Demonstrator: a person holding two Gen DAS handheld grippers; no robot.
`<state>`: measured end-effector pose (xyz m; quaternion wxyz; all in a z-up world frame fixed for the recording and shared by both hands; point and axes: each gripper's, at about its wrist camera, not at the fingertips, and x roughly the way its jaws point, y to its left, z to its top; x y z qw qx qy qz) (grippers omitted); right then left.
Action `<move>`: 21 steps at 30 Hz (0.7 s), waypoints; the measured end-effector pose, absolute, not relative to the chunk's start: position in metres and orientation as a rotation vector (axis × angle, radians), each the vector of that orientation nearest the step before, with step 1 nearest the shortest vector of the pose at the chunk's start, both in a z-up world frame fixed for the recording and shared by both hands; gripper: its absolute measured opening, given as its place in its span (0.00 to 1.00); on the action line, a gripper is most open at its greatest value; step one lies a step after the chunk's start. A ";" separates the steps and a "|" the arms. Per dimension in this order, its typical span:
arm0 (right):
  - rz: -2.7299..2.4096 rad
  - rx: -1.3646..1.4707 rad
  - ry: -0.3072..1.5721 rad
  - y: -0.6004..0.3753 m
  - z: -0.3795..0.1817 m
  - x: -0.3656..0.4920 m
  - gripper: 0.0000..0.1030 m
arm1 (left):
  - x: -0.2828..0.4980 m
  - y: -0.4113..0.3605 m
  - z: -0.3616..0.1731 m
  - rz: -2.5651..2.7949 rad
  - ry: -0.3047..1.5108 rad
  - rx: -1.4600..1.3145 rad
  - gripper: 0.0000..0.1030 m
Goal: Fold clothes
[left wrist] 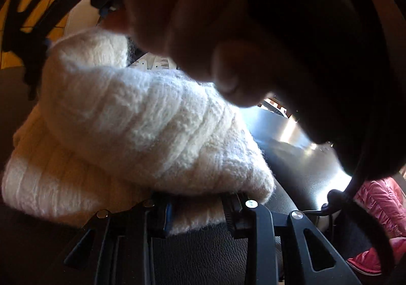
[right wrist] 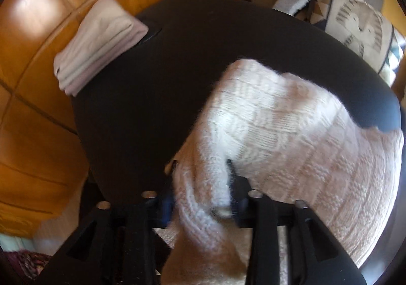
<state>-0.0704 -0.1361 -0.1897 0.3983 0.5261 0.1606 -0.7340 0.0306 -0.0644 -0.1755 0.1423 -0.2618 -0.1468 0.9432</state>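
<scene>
Only right view: folded pile [right wrist: 99, 44] | left tongs [left wrist: 198, 211] pinch sweater [left wrist: 142, 117] | right tongs [right wrist: 201, 198] apparently loosened around sweater

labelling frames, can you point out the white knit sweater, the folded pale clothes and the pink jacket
white knit sweater [left wrist: 142, 117], left wrist view, its raised fold
folded pale clothes [right wrist: 99, 46], right wrist view, top layer
pink jacket [left wrist: 380, 206], left wrist view, quilted front

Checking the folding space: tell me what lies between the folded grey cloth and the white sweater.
Bare black seat separates the cloth and sweater, per the right wrist view.
</scene>
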 end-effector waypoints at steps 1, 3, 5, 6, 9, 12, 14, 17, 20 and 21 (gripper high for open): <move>-1.850 1.321 0.444 -0.141 -0.189 -0.065 0.58 | 0.032 -0.066 -0.176 2.718 -0.426 -0.758 0.30; -1.847 1.293 0.542 -0.151 -0.187 -0.056 0.61 | 0.033 -0.068 -0.176 2.715 -0.426 -0.760 0.30; -1.851 1.242 0.631 -0.160 -0.178 -0.045 0.61 | 0.036 -0.071 -0.176 2.717 -0.421 -0.762 0.30; -1.854 1.200 0.651 -0.161 -0.170 -0.038 0.61 | 0.037 -0.072 -0.175 2.719 -0.416 -0.762 0.30; -1.879 1.018 0.617 -0.147 -0.134 -0.019 0.61 | 0.041 -0.080 -0.174 2.711 -0.444 -0.768 0.30; -1.998 0.838 0.569 -0.119 -0.104 -0.003 0.61 | 0.046 -0.089 -0.173 2.722 -0.482 -0.769 0.30; -2.114 0.775 0.539 -0.094 -0.097 0.000 0.49 | 0.052 -0.094 -0.172 2.738 -0.516 -0.762 0.30; -2.200 0.846 0.382 -0.054 -0.102 -0.019 0.20 | 0.071 -0.102 -0.169 2.790 -0.609 -0.738 0.30; -2.241 0.995 0.326 -0.034 -0.128 -0.038 0.20 | 0.087 -0.119 -0.173 2.852 -0.755 -0.734 0.30; -2.239 1.031 0.303 -0.029 -0.136 -0.042 0.20 | 0.089 -0.126 -0.176 2.859 -0.803 -0.748 0.30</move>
